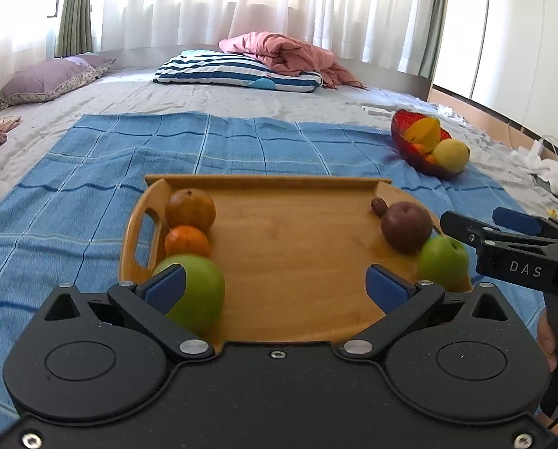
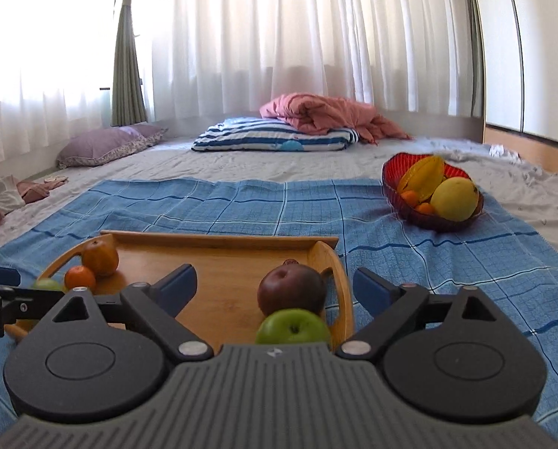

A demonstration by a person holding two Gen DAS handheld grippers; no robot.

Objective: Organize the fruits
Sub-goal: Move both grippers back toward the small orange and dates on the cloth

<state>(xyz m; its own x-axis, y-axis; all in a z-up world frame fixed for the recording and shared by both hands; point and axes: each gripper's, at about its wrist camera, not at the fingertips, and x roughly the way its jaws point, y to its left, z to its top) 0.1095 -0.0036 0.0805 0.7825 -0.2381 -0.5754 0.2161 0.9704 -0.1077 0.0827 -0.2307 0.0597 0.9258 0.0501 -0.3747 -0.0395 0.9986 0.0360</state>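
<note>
Fruit sorted to tray ends

Left gripper (image 1: 275,280) and right gripper (image 2: 275,288) both released, empty; fruit flanks the tray (image 1: 286,247), keeping its centre free.

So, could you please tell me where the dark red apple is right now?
The dark red apple sits at the right end of the wooden tray, between a small brown fruit behind it and a green apple in front.
</note>
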